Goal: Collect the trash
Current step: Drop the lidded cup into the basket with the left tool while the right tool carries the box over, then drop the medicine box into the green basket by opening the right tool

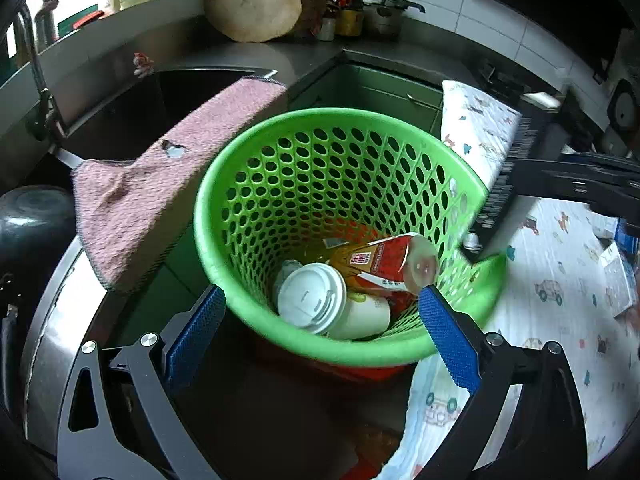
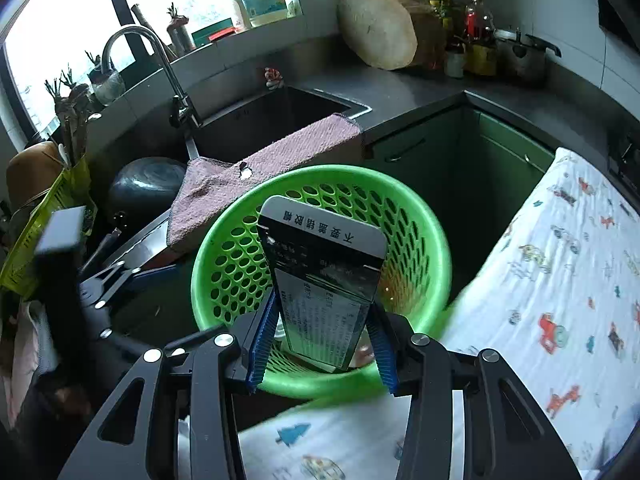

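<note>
A green perforated basket (image 1: 340,152) stands below both grippers. At its bottom lie a white lidded cup (image 1: 316,300) and a red carton (image 1: 380,264). My left gripper (image 1: 324,332) hangs over the near rim, open, with nothing between its blue pads (image 1: 200,332). My right gripper (image 2: 322,344) is shut on a flat grey and white printed box (image 2: 324,280), held upright over the basket (image 2: 420,220). In the left wrist view that box's edge (image 1: 504,184) shows at the basket's right rim. The left gripper's black frame (image 2: 100,292) appears at the left of the right wrist view.
A pink cloth (image 2: 264,160) drapes over the sink edge (image 2: 344,104) just behind the basket. A faucet (image 2: 160,52) stands at the left and a dark round pan (image 2: 148,188) sits below it. A white patterned cloth (image 2: 560,260) covers the surface to the right. A round chopping block (image 2: 376,28), bottles and a pot (image 2: 520,56) stand at the back.
</note>
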Motion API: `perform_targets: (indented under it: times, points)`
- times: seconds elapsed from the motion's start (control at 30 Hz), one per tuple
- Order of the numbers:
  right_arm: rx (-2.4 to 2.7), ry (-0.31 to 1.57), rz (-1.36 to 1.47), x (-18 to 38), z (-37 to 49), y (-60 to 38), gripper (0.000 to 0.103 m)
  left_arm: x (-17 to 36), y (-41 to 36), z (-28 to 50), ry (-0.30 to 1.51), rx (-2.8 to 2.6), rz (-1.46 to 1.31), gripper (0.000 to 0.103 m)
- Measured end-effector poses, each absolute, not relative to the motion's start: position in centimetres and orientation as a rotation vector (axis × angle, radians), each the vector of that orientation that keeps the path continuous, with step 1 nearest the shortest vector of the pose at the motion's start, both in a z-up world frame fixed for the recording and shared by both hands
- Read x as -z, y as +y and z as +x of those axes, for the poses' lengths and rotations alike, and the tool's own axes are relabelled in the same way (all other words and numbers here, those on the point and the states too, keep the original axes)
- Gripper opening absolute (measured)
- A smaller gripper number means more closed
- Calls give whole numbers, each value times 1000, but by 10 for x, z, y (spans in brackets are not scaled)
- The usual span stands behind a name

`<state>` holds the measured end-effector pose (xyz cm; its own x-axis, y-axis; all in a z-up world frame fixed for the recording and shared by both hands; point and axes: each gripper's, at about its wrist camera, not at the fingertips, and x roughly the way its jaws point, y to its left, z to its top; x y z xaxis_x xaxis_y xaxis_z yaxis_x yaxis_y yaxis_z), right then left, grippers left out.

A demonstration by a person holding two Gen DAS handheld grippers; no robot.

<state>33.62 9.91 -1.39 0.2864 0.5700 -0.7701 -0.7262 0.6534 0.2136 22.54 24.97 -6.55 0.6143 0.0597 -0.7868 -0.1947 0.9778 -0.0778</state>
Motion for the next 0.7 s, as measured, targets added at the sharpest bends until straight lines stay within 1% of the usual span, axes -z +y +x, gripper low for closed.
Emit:
perform_targets:
  times: [0.23,0.3,0.33,0.37,0.4,0.53,0.63,0.7]
  points:
    - [-870,981,-188,30,341,116,43,58,251,207,873,-160,-161,96]
    - [-873,992,-173,32,343,115,45,57,250,204,868,-156,-163,96]
    - [-879,996,-165,32,343,114,53,57,249,203,866,-155,-163,96]
    - [-883,998,-155,33,344,113,64,55,248,202,864,-153,-162,96]
    - [-876,987,-152,32,344,112,66,55,247,201,861,-151,-161,96]
    - [-875,981,-152,28,343,108,66,52,244,199,856,-148,-156,97]
    - [-870,969,-155,25,342,104,70,51,241,198,855,-143,-157,97]
    - [-864,965,-152,23,341,99,70,50,239,198,857,-140,-153,97]
